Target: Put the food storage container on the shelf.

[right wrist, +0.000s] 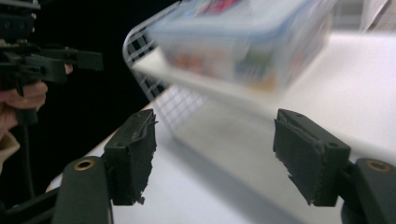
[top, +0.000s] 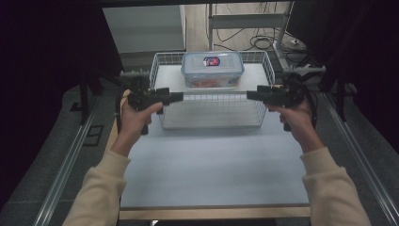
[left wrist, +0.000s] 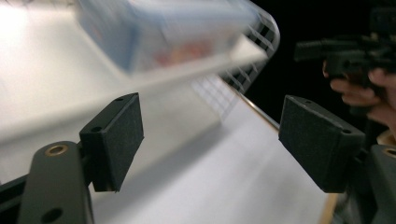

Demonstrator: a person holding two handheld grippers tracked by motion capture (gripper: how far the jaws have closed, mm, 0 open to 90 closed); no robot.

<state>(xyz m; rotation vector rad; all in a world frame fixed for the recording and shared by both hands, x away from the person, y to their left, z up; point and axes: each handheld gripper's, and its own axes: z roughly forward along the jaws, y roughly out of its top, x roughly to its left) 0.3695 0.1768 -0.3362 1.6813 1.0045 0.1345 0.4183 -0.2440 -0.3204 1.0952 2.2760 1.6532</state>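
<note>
Left gripper (top: 179, 97): jaws spread, nothing between them, at basket's left front corner.
Right gripper (top: 251, 95): jaws spread, empty, at right front corner.
Wire basket (top: 211, 98): on bench (top: 207, 165).
Lidded box (top: 212, 68): inside basket, toward its back.

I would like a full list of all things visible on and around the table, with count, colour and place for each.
wire basket: one, white, far middle of the table.
plastic box: one, clear with a blue-edged lid, inside the basket at its far side; coloured contents, too blurred to name.
table: one, pale grey top.
metal rails: two, grey, along the table's left and right sides.
cables: several, dark, on the floor beyond the table.
left gripper: one, black, at the basket's left side, fingers open, nothing between them.
right gripper: one, black, at the basket's right side, fingers open, nothing between them.
sleeves: two, cream, bottom of the high view.
</note>
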